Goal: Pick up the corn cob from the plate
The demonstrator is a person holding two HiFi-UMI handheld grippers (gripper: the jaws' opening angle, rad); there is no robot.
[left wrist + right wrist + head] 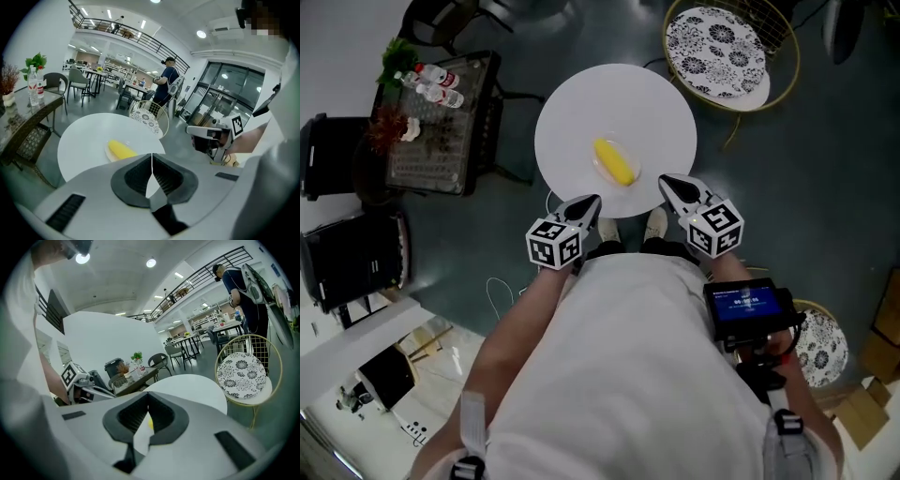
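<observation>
A yellow corn cob (615, 162) lies on a small pale plate (599, 170) in the near half of the round white table (581, 103). My left gripper (586, 203) hovers at the table's near edge, to the left of the cob and short of it. Its jaws are shut with nothing between them. My right gripper (667, 184) hangs at the near right edge, also shut and empty. In the left gripper view the cob (121, 150) lies just beyond the closed tips (151, 157). In the right gripper view a sliver of the cob (150, 423) shows behind the jaws.
A wicker side table (441, 122) with bottles and plants stands at the left, with black chairs (347, 258) beside it. A patterned wire stool (717, 47) stands beyond the table at the right, another (820, 342) near me. A person (165, 84) stands far off.
</observation>
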